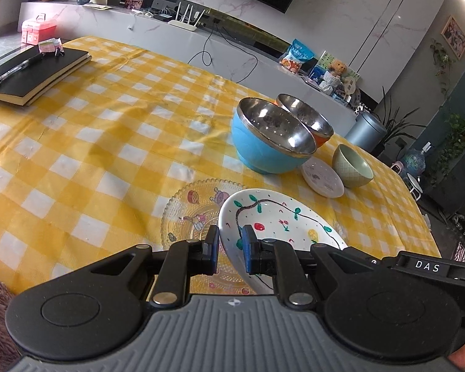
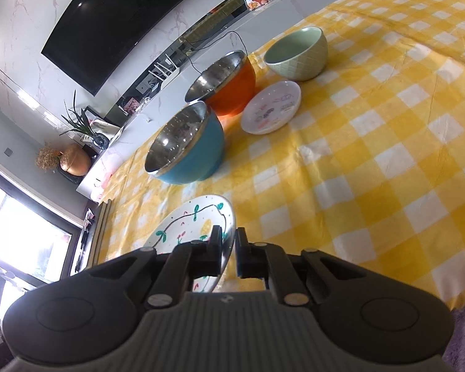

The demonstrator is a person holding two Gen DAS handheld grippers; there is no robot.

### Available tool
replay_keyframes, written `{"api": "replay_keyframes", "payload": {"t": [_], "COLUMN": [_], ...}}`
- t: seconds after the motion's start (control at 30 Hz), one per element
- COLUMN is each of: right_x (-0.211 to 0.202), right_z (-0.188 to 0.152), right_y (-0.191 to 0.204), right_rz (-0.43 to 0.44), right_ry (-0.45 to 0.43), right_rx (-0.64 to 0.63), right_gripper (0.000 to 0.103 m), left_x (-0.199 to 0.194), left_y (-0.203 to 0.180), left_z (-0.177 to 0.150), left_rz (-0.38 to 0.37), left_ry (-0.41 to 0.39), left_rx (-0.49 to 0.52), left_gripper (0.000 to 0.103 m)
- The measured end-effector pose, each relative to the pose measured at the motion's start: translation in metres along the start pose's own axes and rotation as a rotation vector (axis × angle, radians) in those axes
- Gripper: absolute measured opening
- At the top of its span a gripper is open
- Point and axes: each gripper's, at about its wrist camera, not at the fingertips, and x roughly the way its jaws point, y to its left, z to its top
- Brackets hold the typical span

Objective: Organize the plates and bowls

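We are holding the painted white plate (image 1: 282,220) with both tools. Our left gripper (image 1: 230,241) has its jaws nearly closed, and the plate's near rim sits between them. Our right gripper (image 2: 228,245) has the other side of the rim between its jaws. There is a small gap by the right finger, so we cannot tell if that one is squeezing tight.

The painted plate is tipped up, not flat. It has green leaves, red cherries and a dark curly line on it. In the left view it hangs partly over the clear glass plate (image 1: 189,214), which lies flat on the yellow checked tablecloth (image 1: 77,142). We think the painted plate is meant to go on top of the glass one, but it is not set down yet.

Not much looks tidy so far. The blue bowl (image 1: 263,152) and the orange bowl (image 2: 234,90) stand side by side, touching or almost touching, and not one inside the other. The small white saucer (image 2: 271,107) lies alone just beside them. The pale green bowl (image 2: 297,54) stands near the saucer by itself. So the bowls are not nested yet, and the saucer has not joined the other plates.

A black notebook (image 1: 31,74) with a pen lies far off at the table's corner.
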Motion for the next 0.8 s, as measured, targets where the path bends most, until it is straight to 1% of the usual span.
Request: {"api": "replay_keyframes", "payload": {"t": [0.17, 0.3, 0.57, 0.8], "right_x": [0.003, 0.009, 0.03, 0.039], "right_z": [-0.006, -0.008, -0.014, -0.016], "right_y": [-0.001, 0.008, 0.016, 0.028], "right_rz": [-0.008, 0.002, 0.013, 0.002], "right_ry": [0.019, 0.008, 0.032, 0.018], "right_rx": [-0.009, -0.05, -0.072, -0.142], "right_gripper": [0.006, 0.006, 0.007, 0.007], "left_x": [-0.002, -0.002, 0.0, 0.006], "left_y": [0.002, 0.009, 0.022, 0.025], "left_z": [-0.006, -0.004, -0.005, -0.005], "left_rz": [0.018, 0.033, 0.08, 0.107], "left_ry": [-0.011, -0.026, -0.044, -0.05], "left_rx": [0.012, -0.004, -0.011, 0.008], "left_gripper": [0.017, 0.017, 0.017, 0.017]}}
